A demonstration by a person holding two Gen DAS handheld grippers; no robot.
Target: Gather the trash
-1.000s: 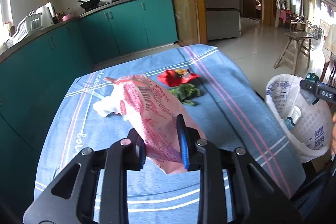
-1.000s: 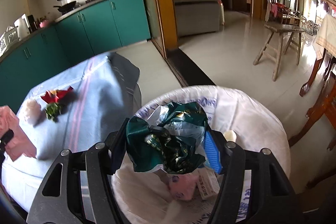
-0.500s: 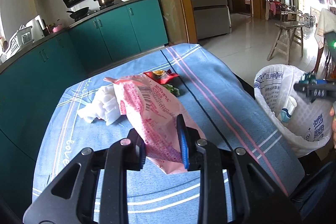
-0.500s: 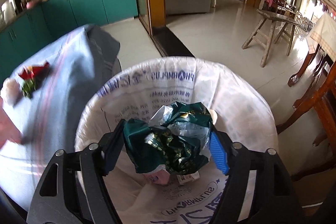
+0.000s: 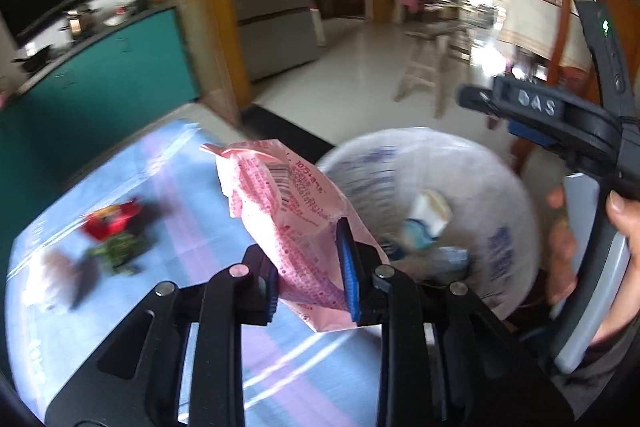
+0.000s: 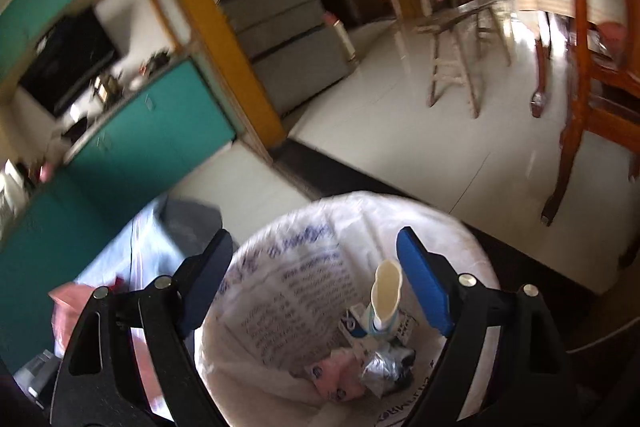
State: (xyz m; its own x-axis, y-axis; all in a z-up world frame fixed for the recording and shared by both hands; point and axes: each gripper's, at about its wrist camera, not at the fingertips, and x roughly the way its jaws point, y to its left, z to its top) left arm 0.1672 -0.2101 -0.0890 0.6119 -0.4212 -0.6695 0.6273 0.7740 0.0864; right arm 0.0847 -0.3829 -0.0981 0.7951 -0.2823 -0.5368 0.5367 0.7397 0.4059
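**Meanwhile, one wrapper pinched, one gripper spreading over the bin**

Left wrist view: the left gripper (image 5: 308,267) has its fingers pressed in on a pink printed wrapper (image 5: 292,211), which stands up and tilts away between the blue pads. Under it lies the blue striped tablecloth (image 5: 168,187), blurred. On the cloth to the left sit a red wrapper (image 5: 110,225) and a green scrap (image 5: 118,251), close together and well apart from the fingers. To the right stands the white lined bin (image 5: 496,203), with a pale cup-like piece (image 5: 430,209) inside. The right gripper (image 5: 520,107) reaches over the bin's far rim, and a hand (image 5: 616,251) grips its handle.

Right wrist view: the right gripper's jaws are opening, spread wide with nothing between the pads. Below them the bin's mouth fills the lower frame; its liner (image 6: 288,291) carries blue print. At the bottom lie a cream tube-shaped piece (image 6: 386,291), a crumpled foil wrapper (image 6: 386,367) and a pink packet (image 6: 340,375). The pink wrapper shows blurred at the left edge.
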